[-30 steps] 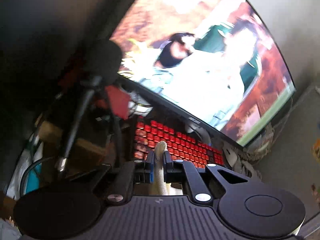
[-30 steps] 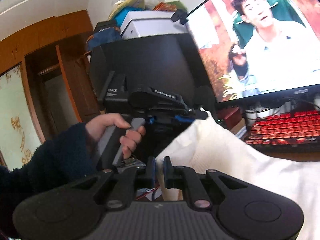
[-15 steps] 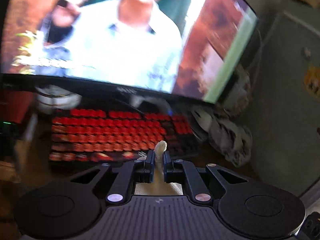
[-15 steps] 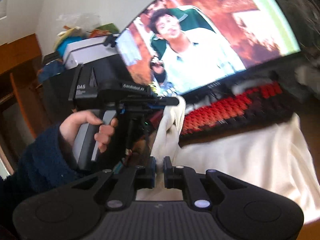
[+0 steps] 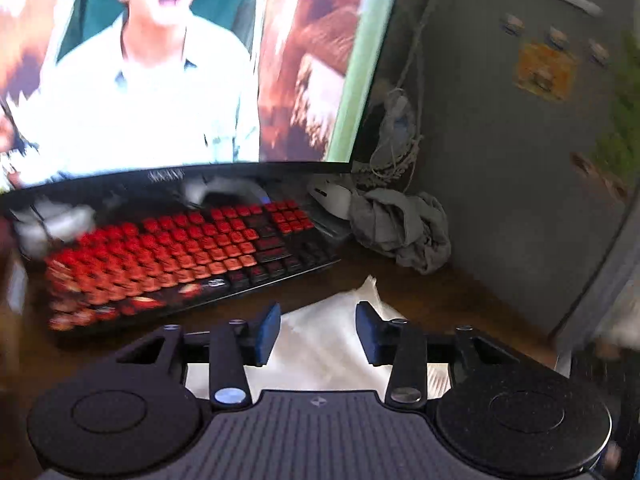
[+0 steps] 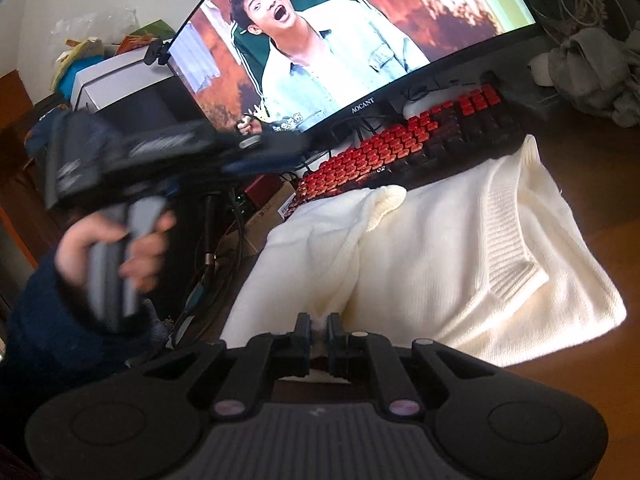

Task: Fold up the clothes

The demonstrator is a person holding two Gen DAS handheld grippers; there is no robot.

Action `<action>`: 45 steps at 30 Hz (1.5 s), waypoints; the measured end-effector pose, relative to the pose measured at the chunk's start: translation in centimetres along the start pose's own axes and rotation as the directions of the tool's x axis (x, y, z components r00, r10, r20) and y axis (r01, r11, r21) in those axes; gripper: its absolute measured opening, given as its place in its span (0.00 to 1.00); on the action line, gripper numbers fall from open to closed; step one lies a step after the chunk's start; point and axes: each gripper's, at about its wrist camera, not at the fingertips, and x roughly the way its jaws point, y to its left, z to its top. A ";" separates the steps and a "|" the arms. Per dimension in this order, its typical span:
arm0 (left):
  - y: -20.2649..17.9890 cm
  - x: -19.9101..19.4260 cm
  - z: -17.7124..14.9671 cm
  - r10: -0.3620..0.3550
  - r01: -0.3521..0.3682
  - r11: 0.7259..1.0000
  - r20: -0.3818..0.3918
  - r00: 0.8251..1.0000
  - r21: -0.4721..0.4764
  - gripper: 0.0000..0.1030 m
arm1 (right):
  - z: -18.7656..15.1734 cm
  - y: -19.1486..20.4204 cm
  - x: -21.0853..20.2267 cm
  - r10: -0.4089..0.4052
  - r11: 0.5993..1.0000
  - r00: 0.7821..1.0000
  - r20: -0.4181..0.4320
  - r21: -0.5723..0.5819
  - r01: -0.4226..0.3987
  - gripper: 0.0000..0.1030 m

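Note:
A cream knitted sweater (image 6: 440,252) lies folded on the brown desk, its far edge against the red keyboard (image 6: 404,140). My right gripper (image 6: 318,330) is shut on the sweater's near edge. In the left wrist view my left gripper (image 5: 318,326) is open, with the cream sweater (image 5: 332,332) lying on the desk below and between its fingers, not held. The right wrist view shows the left gripper (image 6: 256,156) blurred, held by a hand (image 6: 116,248) in a dark sleeve, above the sweater's left side.
A large monitor (image 6: 340,40) stands behind the red keyboard (image 5: 180,252). A crumpled grey cloth (image 5: 400,228) and a white mouse (image 5: 332,196) lie at the right, by a grey cabinet (image 5: 520,140). Boxes (image 6: 116,80) and cables (image 6: 216,256) crowd the left.
My left gripper has opened and let go of the sweater's edge, which now lies on the desk. The sweater has come down flat; my right gripper keeps its hold.

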 end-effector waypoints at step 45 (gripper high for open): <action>-2.0 -7.8 -16.2 0.196 -0.210 0.975 0.161 0.967 0.074 0.16 | 13.6 -5.3 12.9 -0.039 0.989 0.982 -0.187 0.134 0.064 0.18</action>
